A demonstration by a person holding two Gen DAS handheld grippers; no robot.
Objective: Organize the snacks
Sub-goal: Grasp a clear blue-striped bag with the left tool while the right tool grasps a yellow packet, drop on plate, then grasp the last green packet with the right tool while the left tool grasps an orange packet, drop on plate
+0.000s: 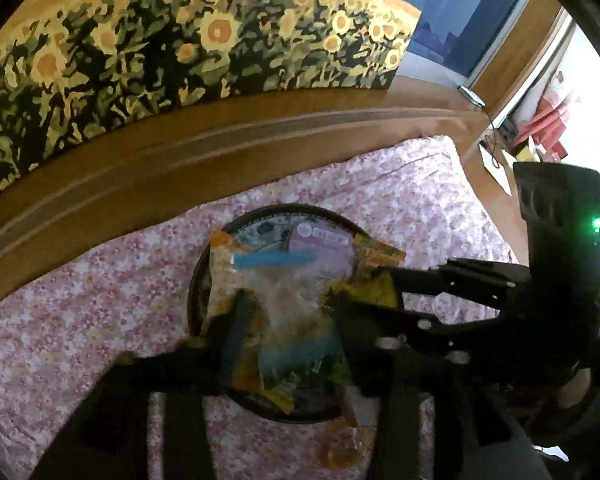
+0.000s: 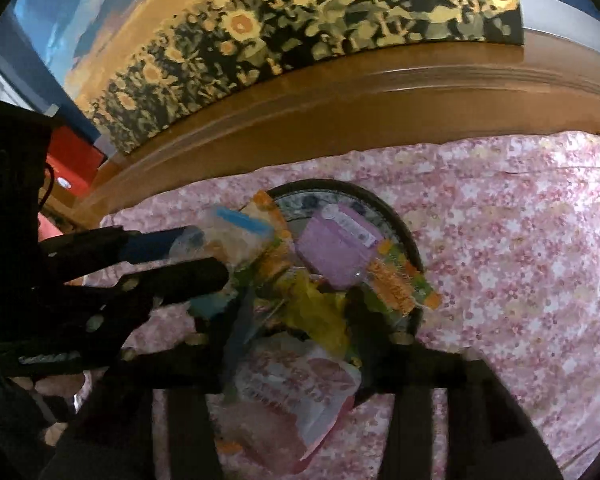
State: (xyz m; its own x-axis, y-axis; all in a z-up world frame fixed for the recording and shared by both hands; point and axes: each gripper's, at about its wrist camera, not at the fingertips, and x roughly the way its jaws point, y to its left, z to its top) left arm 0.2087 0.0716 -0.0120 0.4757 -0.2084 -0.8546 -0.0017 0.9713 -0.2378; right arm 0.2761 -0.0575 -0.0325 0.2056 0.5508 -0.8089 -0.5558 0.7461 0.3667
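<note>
Snacks [image 1: 284,292] heaped in the round dark tray [image 1: 198,280] on the floral sheet, left gripper [image 1: 288,316] apparently clamping a clear blue-striped packet [image 2: 236,232] above the tray, right gripper [image 2: 296,328] astride a pink-white pouch [image 2: 296,384] at its near rim, grip unclear, so crinkly film may slip out.

Daylight floods in to the right of the sunflower painting [image 1: 188,56], blowing out that corner in the left wrist view. Both grippers, backlit, read as near-black silhouettes. Fisheye distortion bows the wooden headboard [image 2: 340,92]; the snack packets [image 2: 292,392] below are motion-blurred.
</note>
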